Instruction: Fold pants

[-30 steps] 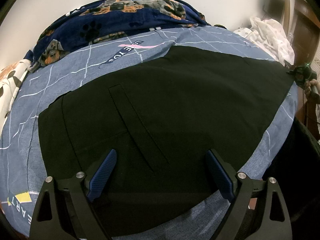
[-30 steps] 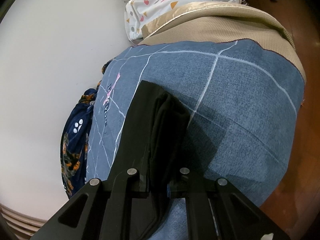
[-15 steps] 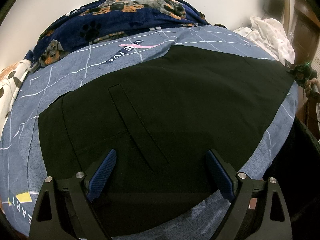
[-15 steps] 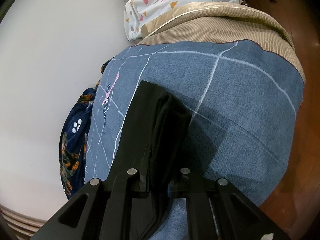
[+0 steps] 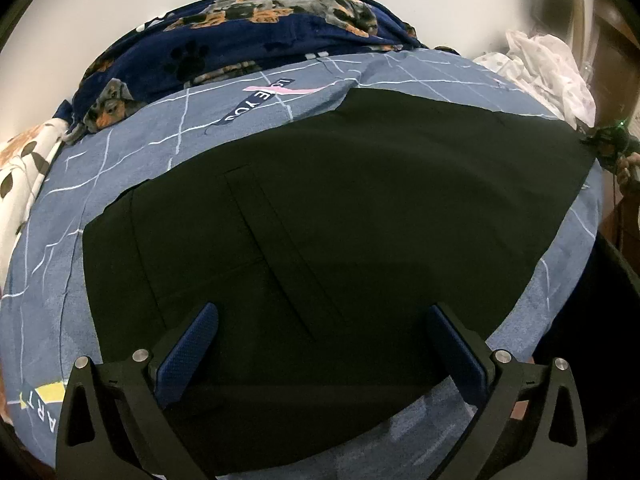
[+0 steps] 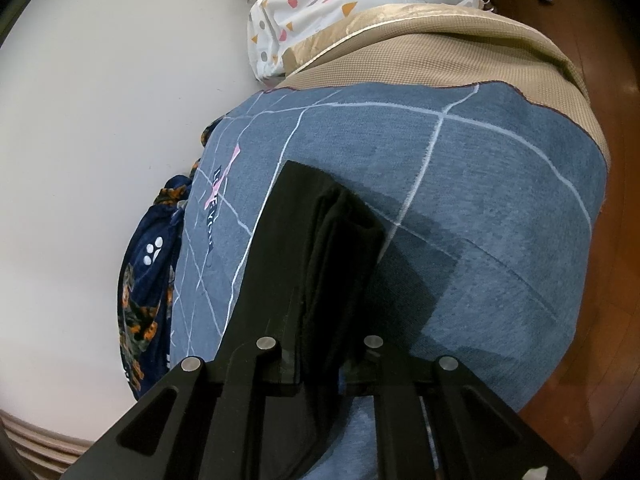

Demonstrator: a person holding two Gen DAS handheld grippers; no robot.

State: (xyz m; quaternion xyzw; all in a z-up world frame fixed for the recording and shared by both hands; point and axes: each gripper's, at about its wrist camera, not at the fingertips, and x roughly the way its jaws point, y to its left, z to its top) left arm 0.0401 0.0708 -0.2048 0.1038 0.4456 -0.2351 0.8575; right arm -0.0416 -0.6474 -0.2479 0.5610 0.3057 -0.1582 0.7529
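Observation:
Black pants lie spread flat on a blue bed sheet, waistband end near me, legs reaching to the right. My left gripper is open, its blue pads wide apart just above the near edge of the pants. My right gripper is shut on the bunched leg end of the pants, held slightly above the sheet. The right gripper also shows at the far right of the left wrist view.
A navy dog-print blanket is heaped along the wall behind the pants. White patterned fabric lies at the far right. A beige mattress cover and brown wooden floor lie beyond the sheet's edge.
The right gripper has shifted very slightly with the pant end in it. The left gripper has stayed open and still.

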